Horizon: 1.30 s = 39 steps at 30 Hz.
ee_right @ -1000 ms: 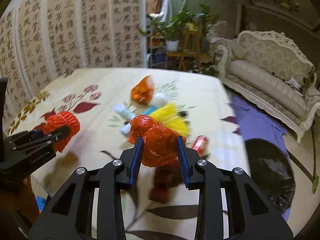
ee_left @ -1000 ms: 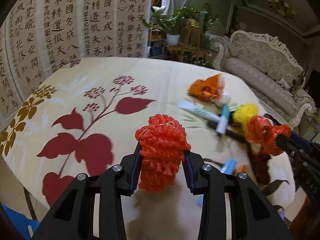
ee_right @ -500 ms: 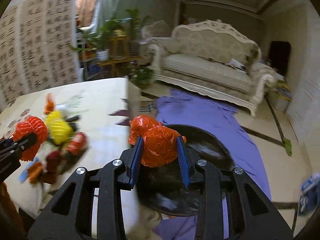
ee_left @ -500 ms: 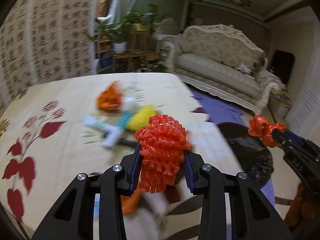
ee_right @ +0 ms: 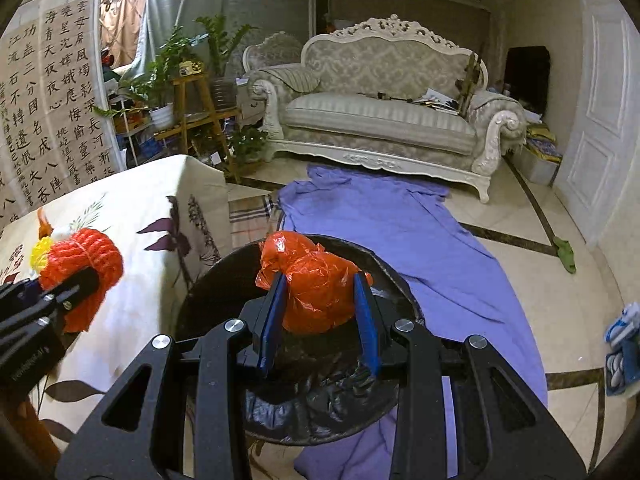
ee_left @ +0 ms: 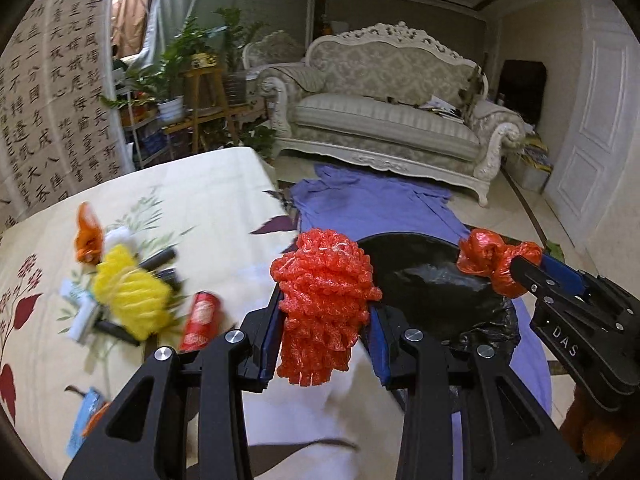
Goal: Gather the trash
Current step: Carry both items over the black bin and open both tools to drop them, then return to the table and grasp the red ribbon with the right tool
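My left gripper [ee_left: 324, 312] is shut on a red foam net [ee_left: 324, 300] and holds it above the table's right edge, beside the black trash bag [ee_left: 432, 280]. It also shows in the right wrist view [ee_right: 80, 264]. My right gripper [ee_right: 320, 296] is shut on a crumpled red plastic bag [ee_right: 316, 284] and holds it over the open trash bag [ee_right: 224, 284] on the floor. The red bag also shows in the left wrist view [ee_left: 492, 260].
On the floral tablecloth [ee_left: 200, 208] lie a yellow foam net [ee_left: 128, 292], an orange bag [ee_left: 88, 236], a red can [ee_left: 200, 316], tubes and pens. A purple cloth [ee_right: 400, 216] covers the floor before a white sofa [ee_right: 380, 112]. Plants [ee_right: 192, 68] stand at the left.
Both grippers swung right from over the table to the black trash bag, each still holding its piece of trash. The right gripper now hangs over the bag's opening.
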{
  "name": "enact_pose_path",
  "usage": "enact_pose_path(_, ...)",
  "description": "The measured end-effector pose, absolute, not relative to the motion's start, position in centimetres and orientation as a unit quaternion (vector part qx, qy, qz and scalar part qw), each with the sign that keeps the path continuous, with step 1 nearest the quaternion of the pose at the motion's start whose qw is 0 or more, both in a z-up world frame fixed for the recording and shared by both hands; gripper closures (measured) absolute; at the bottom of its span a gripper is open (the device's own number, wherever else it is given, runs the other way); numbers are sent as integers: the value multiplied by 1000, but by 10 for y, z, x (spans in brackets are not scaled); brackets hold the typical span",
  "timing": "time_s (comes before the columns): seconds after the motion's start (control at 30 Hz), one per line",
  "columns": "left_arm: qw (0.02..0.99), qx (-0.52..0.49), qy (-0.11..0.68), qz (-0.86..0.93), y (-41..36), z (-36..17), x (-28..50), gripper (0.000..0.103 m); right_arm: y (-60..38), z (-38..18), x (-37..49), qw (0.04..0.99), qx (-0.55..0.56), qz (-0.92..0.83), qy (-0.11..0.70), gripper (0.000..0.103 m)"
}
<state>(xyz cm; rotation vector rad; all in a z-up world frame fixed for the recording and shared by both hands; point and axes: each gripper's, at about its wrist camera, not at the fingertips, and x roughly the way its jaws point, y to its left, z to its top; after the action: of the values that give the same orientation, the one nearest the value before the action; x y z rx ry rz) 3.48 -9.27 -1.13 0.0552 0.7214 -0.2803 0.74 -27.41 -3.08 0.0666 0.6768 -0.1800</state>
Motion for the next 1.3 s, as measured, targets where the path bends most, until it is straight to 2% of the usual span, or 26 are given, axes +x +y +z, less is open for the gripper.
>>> enact_pose_path(0.27,921,37,360,-142,-116,-22,59,65,-287,-41,24,936,42,-91,337,69)
enact_pose_path(0.37,920,37,364,-140,-119,-25,63,57,-289,-43,28,936,42,-94,338,67)
enact_pose_path(0.43,920,37,364,-140,-119,-27,66,39,-292,-43,30,936,42,-96,337,62)
enact_pose_path(0.47,920,37,364,-140,-120,-26,66,37,-293,-43,30,936,42,-99,335,58)
enact_pose_path(0.53,919,35,366,-141,-120,-26,67,31,-294,-41,28,936,44,-103,333,57)
enact_pose_path(0.77,920,23,366,-140,-114,-23,68,28,-297,-35,24,937,48,-111,328,50)
enact_pose_path(1.3,925,6,365,-102,-56,-7,31,28,-252,-25,4,939,43,-65,336,44)
